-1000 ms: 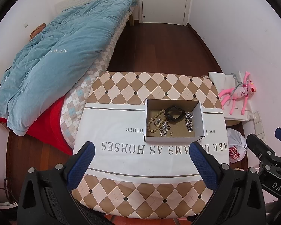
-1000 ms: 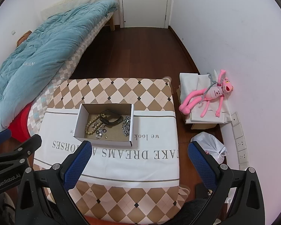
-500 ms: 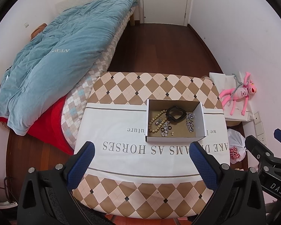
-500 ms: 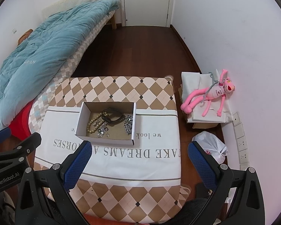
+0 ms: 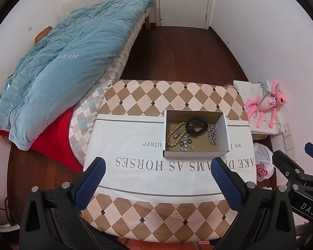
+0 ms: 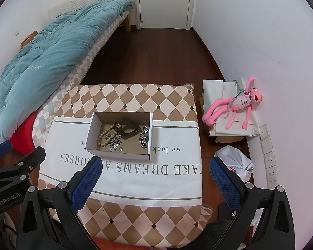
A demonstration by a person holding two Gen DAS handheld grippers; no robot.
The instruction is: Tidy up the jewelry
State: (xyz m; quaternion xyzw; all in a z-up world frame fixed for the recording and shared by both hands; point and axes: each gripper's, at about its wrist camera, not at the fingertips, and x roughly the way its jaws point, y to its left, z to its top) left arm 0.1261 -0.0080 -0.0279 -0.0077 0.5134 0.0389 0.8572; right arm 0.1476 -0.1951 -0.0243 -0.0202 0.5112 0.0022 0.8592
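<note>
**A:** Bedroom floor of dark wood, a white door at twelve o'clock. From the left wrist, what fills the nine o'clock side?

**B:** A bed point(image 5: 123, 62) under a teal quilt point(image 5: 73, 66), touching the desk point(image 5: 167, 95) with its diamond-pattern cloth. A white banner point(image 5: 135, 166) with grey lettering lies across the desk. On it sits the cardboard box point(image 5: 195, 153), at about one o'clock from the left claw point(image 5: 156, 179).

**A:** And inside?

**B:** A wooden bead string point(image 5: 174, 134) at the box's nine o'clock side, a black bracelet point(image 5: 197, 126) toward twelve, small rings point(image 5: 184, 142) in the middle, a silver chain point(image 5: 212, 134) at three. The left claw hangs above the desk's near edge, jaws spread wide, holding nothing. At four o'clock this view catches part of the right claw's black frame.

**A:** The right wrist view gives what the other doesn't?

**B:** The box's outer right wall point(image 6: 149, 135), and the black bracelet point(image 6: 127, 127) seen from the side, standing partly up rather than lying flat. The box lies at eleven o'clock from the right claw point(image 6: 154, 179), which is also wide and empty. At three o'clock a pink plush toy point(image 6: 237, 104) lies on white fabric against the wall, with a white plastic bag point(image 6: 233, 162) near it on the floor, both shown more fully here. At eight o'clock the left claw's frame shows.
</note>
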